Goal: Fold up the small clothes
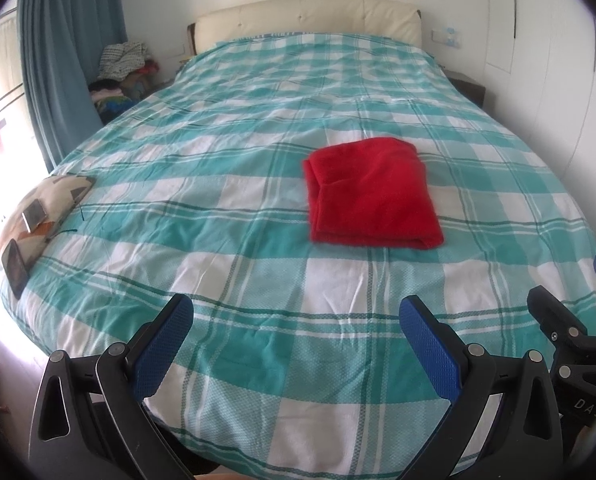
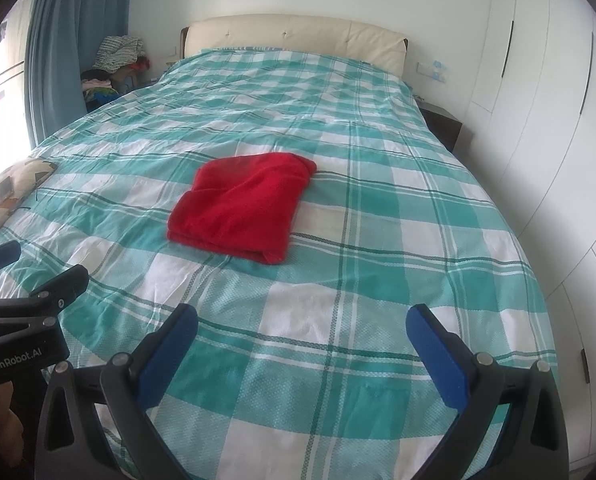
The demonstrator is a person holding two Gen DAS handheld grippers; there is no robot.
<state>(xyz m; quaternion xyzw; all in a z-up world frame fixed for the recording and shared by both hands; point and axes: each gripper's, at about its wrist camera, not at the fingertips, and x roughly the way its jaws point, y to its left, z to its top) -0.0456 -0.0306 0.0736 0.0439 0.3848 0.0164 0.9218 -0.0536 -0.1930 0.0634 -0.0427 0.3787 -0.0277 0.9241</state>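
Observation:
A red garment (image 1: 372,196) lies folded into a flat rectangle on the teal and white checked bedspread (image 1: 217,184), near the middle of the bed. It also shows in the right wrist view (image 2: 241,206). My left gripper (image 1: 295,316) is open and empty, held above the foot of the bed, well short of the garment. My right gripper (image 2: 302,322) is open and empty, also above the foot of the bed. Each gripper shows at the edge of the other's view: the right one (image 1: 570,320), the left one (image 2: 29,280).
A patterned cushion (image 1: 45,208) with two phones on it lies at the bed's left edge. A pile of clothes (image 1: 123,68) sits by the blue curtain (image 1: 65,40). A cream headboard (image 1: 310,20) is at the far end. White wardrobes (image 2: 546,120) and a dark nightstand (image 2: 442,124) stand on the right.

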